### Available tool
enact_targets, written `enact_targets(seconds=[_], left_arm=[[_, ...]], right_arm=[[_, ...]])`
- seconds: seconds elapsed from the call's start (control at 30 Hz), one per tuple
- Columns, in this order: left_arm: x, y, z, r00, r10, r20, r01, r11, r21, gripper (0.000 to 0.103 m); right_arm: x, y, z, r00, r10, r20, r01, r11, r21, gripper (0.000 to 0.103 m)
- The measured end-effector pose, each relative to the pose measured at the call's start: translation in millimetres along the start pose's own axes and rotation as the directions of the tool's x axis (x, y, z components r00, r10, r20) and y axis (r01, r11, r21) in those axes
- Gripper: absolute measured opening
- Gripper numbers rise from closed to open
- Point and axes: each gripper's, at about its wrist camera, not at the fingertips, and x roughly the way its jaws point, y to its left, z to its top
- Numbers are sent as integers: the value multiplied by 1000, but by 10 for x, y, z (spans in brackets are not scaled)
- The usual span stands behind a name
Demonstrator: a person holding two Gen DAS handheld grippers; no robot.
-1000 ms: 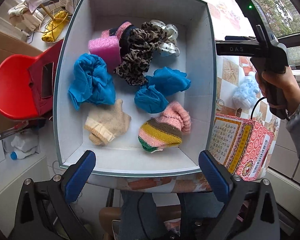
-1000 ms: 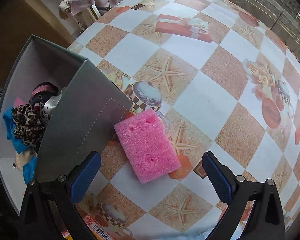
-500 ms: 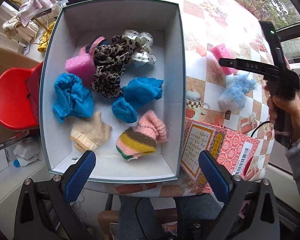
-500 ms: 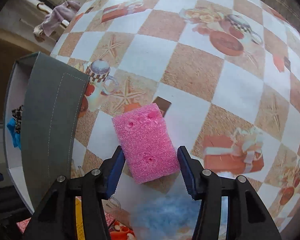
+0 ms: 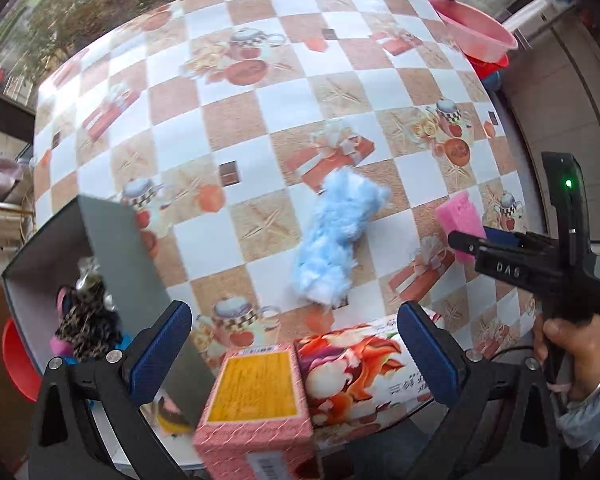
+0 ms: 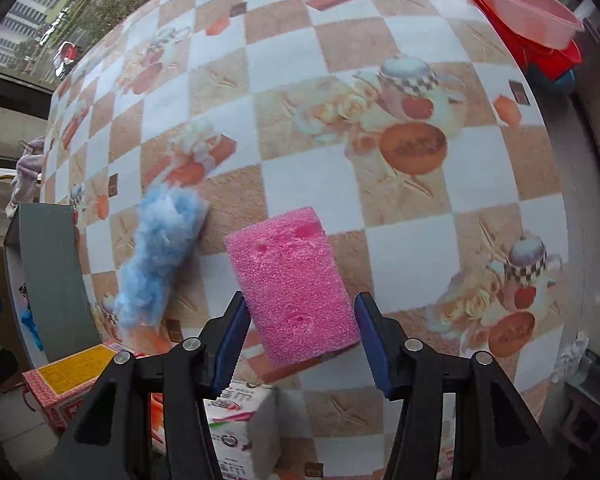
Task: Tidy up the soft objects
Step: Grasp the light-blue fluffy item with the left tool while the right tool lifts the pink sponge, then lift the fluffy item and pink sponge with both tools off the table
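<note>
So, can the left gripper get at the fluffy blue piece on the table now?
Probably yes. The left gripper is open and empty, and the fluffy blue piece lies uncovered on the table just ahead; only the pink carton sits below it.

Both wrist cameras look steeply down, sharing the checkered table [image 5: 260, 120] and blue fluff [image 6: 160, 256].

I see a bright pink sponge [image 6: 296, 284] and a pale blue fluffy tuft [image 5: 338, 240] on a surface [image 5: 236, 116] checked white and tan, printed with teapots and gift boxes. The storage box [image 5: 120, 252] is grey outside, white inside. My hand-held gripper [image 5: 296, 352] has blue pads.
</note>
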Motion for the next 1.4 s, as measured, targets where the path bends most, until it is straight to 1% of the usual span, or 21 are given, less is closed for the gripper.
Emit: enact_targets(seconds=[0.07,0.17,0.23,0.27,0.37,0.43,0.47,0.6,0.67,0.7,0.77,0.8,0.83,0.87,0.9,0.97,1.0,1.17,1.27,1.4], left_arm=[[264,-248,199,999,13,-36,-12,999,30,103],[671,-485,406,994,67,-89,-64,997,41,103],[893,-540,472,986,127,-105,-123,991,42,103],[994,-541,489,981,150,-120,-146,988,39,103],[1188,-463,489,971,183,-154,-185,983,1,103],[1271,-399,472,969,176,-175,-182,983,-23,103],[1314,-375,464,966,176,-188,-185,982,-28,103],[1449,-324,443,958,192,-214,-201,979,-22,103],[1491,-317,435,958,188,-218,-197,980,-17,100],[1490,-321,432,961,175,-213,-182,983,-14,98],[1481,-344,435,966,148,-211,-151,989,4,90],[1465,-360,430,970,125,-207,-126,992,10,79],[1446,-378,424,974,96,-206,-96,995,12,62],[1427,-418,442,975,78,-208,-77,997,16,50],[1415,-469,444,975,72,-212,-67,997,28,28],[1370,-551,423,975,105,-196,-94,993,65,28],[1327,-584,403,978,104,-180,-92,993,74,27],[1014,-679,287,992,59,-112,-51,996,69,27],[849,-706,229,996,51,-79,-45,996,72,27],[628,-728,113,999,33,-36,-31,998,60,27]], right_arm=[[52,-210,-116,1000,-6,-17,7,999,39,56],[64,-395,-200,1000,3,-29,-1,998,61,59],[51,-444,-210,1000,-3,-17,4,999,53,75],[51,-455,-207,1000,-11,-12,12,999,44,76],[78,-465,-184,1000,-17,-1,17,1000,17,76],[113,-436,-171,1000,-13,-5,13,1000,-13,76],[137,-410,-168,1000,-25,-7,24,999,-35,76],[281,-384,-176,998,-57,-27,54,993,-106,76],[294,-382,-182,997,-70,-22,67,990,-122,76],[293,-380,-182,997,-74,-23,70,989,-131,76],[315,-341,-178,996,-87,-27,83,988,-131,66],[298,-353,-179,995,-101,-23,97,987,-127,53],[286,-353,-177,996,-92,-19,89,989,-118,52],[259,-392,-169,998,-61,-25,58,993,-100,52],[242,-425,-165,999,-30,-37,27,997,-78,52],[180,-461,-171,999,-5,-36,2,998,-59,52],[133,-468,-179,1000,2,-27,-4,998,-56,52],[-141,-539,-219,998,62,18,-61,998,-25,52],[-268,-536,-232,995,95,34,-95,995,-8,52],[-395,-415,-278,991,122,50,-122,992,-9,52]])
